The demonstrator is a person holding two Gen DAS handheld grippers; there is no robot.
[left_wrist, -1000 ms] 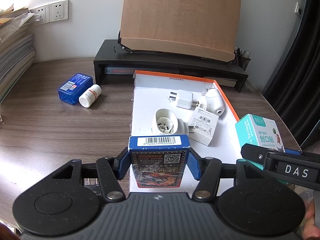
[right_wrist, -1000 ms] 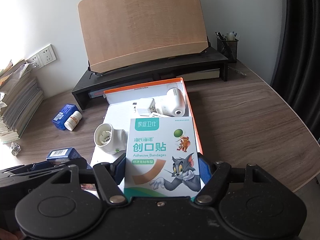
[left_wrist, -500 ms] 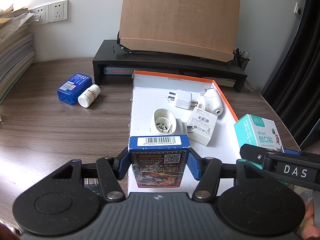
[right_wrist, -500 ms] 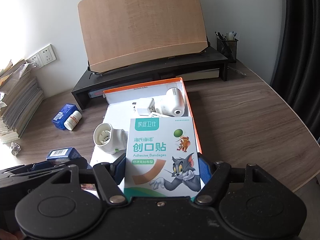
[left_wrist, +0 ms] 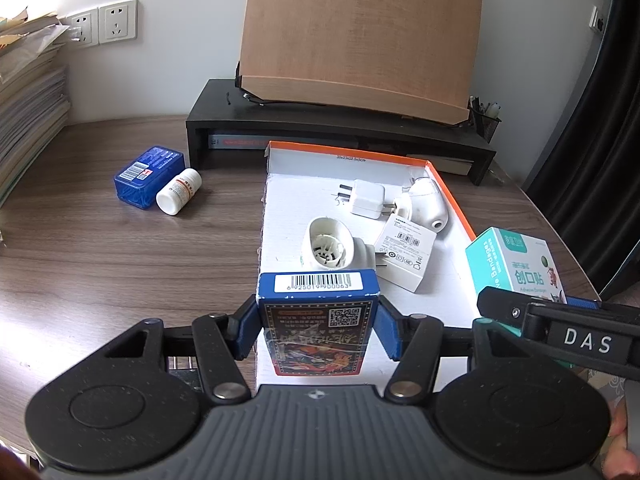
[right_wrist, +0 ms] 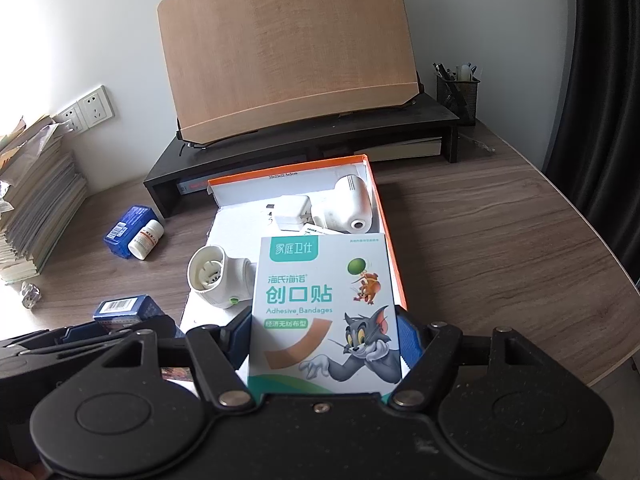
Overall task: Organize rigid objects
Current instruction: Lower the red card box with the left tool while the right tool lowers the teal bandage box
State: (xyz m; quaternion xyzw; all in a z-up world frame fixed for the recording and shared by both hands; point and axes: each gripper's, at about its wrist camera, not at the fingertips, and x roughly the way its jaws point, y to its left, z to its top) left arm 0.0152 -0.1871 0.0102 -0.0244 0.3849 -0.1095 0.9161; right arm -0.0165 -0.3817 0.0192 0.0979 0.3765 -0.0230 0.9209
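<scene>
My left gripper (left_wrist: pixel 318 330) is shut on a dark blue card box (left_wrist: pixel 318 308) with a barcode on top, held over the near edge of the orange-rimmed white tray (left_wrist: pixel 456 196). My right gripper (right_wrist: pixel 326 340) is shut on a white and teal adhesive bandage box (right_wrist: pixel 324 308), also above the tray's near end (right_wrist: pixel 390 240). In the left wrist view the bandage box (left_wrist: pixel 516 264) shows at the right. In the tray lie a white charger (left_wrist: pixel 366 198), a white plug-in device (left_wrist: pixel 328 244), a white boxed adapter (left_wrist: pixel 404 250) and a white camera-like unit (left_wrist: pixel 426 208).
A blue plastic box (left_wrist: pixel 150 170) and a white pill bottle (left_wrist: pixel 178 191) lie on the wooden desk left of the tray. Behind stands a black monitor riser (left_wrist: pixel 340 136) bearing a wooden board. Paper stacks (right_wrist: pixel 36 200) sit at the left, a pen holder (right_wrist: pixel 458 94) at the back right.
</scene>
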